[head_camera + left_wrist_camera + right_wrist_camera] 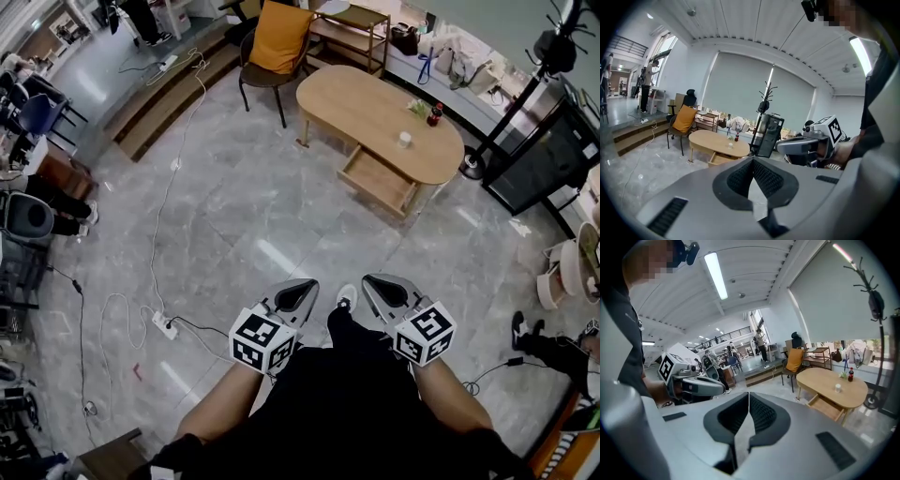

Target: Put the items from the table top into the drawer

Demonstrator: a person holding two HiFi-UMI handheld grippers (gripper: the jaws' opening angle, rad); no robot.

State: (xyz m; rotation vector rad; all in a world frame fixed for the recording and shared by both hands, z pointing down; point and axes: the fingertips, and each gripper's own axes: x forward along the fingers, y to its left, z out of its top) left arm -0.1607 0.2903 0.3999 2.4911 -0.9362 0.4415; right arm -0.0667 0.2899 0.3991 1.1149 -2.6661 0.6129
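finding: both grippers are closed and carry nothing. the left gripper (298, 295) and the right gripper (380, 289) hang side by side in front of you, pads together, nothing between them.

location of the work: the table (356, 98) stands well apart from you, across bare floor. its items sit at the far end of the top: a small white cup (404, 140), a dark bottle (434, 114) and a green sprig (418, 107) just beside the bottle.

step in hand, as judged: the approach. come in on the side where the drawer (375, 180) is pulled out, so that each item has a short path from top to drawer. part the jaws before you reach, not over the item. the cup is nearest the drawer and looks the sensible first pick; take it across its sides and keep it upright. the bottle is tall and narrow and likely to tip, so grip it low.

containers: the drawer stands open and, from here, shows only bare wood inside. whether the cup holds anything is too small to tell.

hazard: a cable (159, 225) trails on the floor to your left.
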